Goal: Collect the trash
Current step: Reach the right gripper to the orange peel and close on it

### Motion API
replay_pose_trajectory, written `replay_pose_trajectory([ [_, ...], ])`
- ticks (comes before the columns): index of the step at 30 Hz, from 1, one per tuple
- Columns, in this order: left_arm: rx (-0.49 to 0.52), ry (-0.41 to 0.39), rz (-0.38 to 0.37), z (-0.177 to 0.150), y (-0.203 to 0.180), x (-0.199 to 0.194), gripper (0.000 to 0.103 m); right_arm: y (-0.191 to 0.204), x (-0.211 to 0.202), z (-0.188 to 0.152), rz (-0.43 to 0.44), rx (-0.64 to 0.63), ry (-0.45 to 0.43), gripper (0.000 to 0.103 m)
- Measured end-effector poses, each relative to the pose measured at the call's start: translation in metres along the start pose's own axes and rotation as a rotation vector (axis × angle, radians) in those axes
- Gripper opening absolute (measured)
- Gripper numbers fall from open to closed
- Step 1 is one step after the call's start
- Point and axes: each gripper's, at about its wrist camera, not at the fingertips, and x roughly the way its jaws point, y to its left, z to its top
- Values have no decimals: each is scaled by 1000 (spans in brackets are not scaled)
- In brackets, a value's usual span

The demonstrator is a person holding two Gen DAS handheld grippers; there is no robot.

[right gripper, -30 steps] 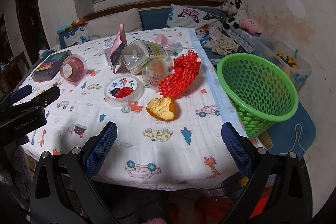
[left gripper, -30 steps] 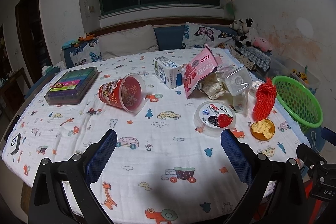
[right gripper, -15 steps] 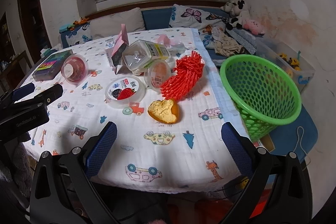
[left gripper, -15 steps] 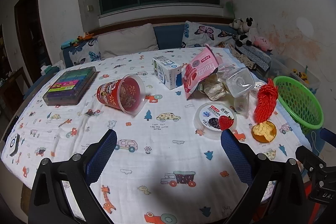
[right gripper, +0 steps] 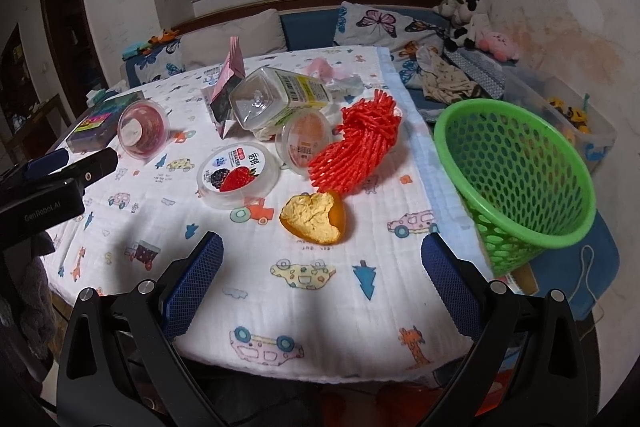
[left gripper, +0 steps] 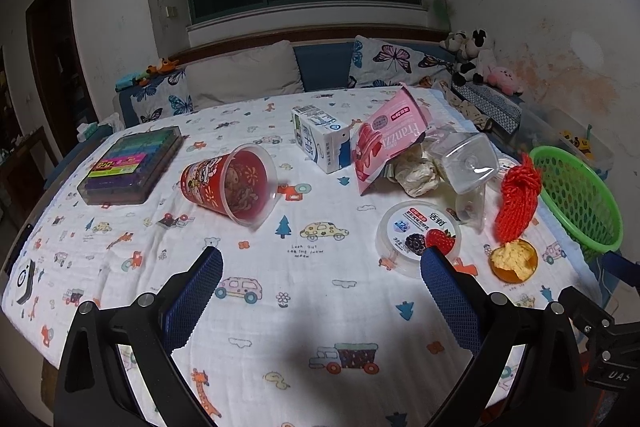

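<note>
Trash lies on a table with a cartoon-print cloth (left gripper: 312, 307): a tipped red cup (left gripper: 230, 183), a milk carton (left gripper: 320, 139), a pink Franzzi packet (left gripper: 384, 139), a clear bottle (right gripper: 276, 95), a berry yogurt tub (right gripper: 236, 179), a red mesh net (right gripper: 360, 143) and an orange peel (right gripper: 316, 217). A green basket (right gripper: 516, 167) stands off the table's right edge. My left gripper (left gripper: 320, 291) is open and empty over the near cloth. My right gripper (right gripper: 320, 283) is open and empty just short of the peel.
A box of coloured pens (left gripper: 132, 163) lies at the table's far left. A small round tub (right gripper: 306, 143) leans by the net. A sofa with butterfly cushions (left gripper: 396, 63) and soft toys (left gripper: 476, 63) sits behind. The left gripper's body (right gripper: 44, 195) shows at the left of the right wrist view.
Both grippers have moved forward toward the table; the trash and the basket appear closer and larger. Both stay open and nothing on the table has moved.
</note>
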Motion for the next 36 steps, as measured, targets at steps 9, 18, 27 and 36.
replay_pose_trajectory([
  [9, 8, 47, -1, 4, 2, 22, 96, -5, 39, 3, 29, -19, 54, 84],
  [18, 36, 109, -46, 9, -9, 49, 96, -3, 70, 5, 18, -80, 90, 70],
  [27, 79, 104, -137, 27, -35, 60, 96, -2, 74, 6, 55, -104, 94, 62],
  [36, 129, 127, -178, 28, -52, 74, 96, 2, 77, 0, 72, -123, 92, 62],
])
